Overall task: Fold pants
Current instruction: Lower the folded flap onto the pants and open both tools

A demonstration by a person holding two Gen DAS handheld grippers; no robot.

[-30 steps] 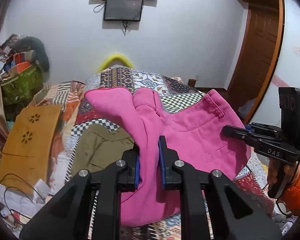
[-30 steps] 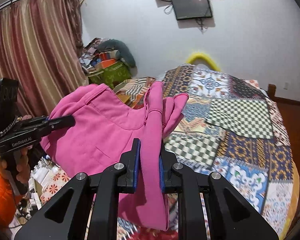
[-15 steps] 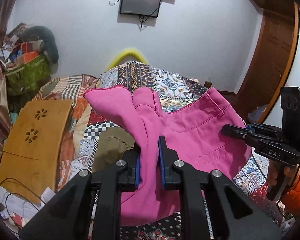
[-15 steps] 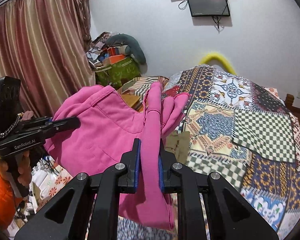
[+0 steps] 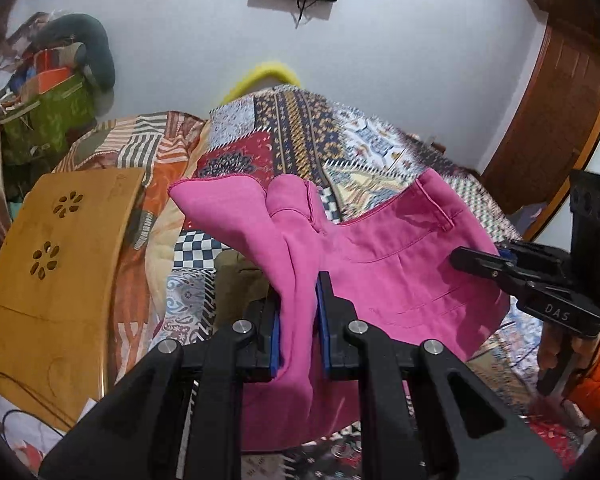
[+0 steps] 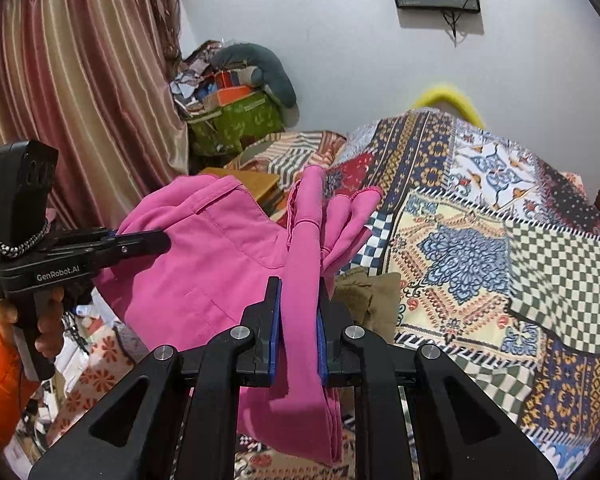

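Note:
The pink pants hang in the air between my two grippers, above the patchwork bed. My left gripper is shut on a bunched fold of the pink cloth. My right gripper is shut on another fold of the same pants. Each gripper shows in the other's view, the right one at the right edge and the left one at the left, each clamped on the cloth. The pants' lower part hangs below the jaws, out of sight.
A patchwork quilt covers the bed. An olive garment lies on it under the pants. A wooden lap tray lies left of the bed. A heap of clutter and a curtain stand at the left, a wooden door at the right.
Both grippers have carried the pink pants forward over the bed and tilted down. The grip on the cloth is unchanged.

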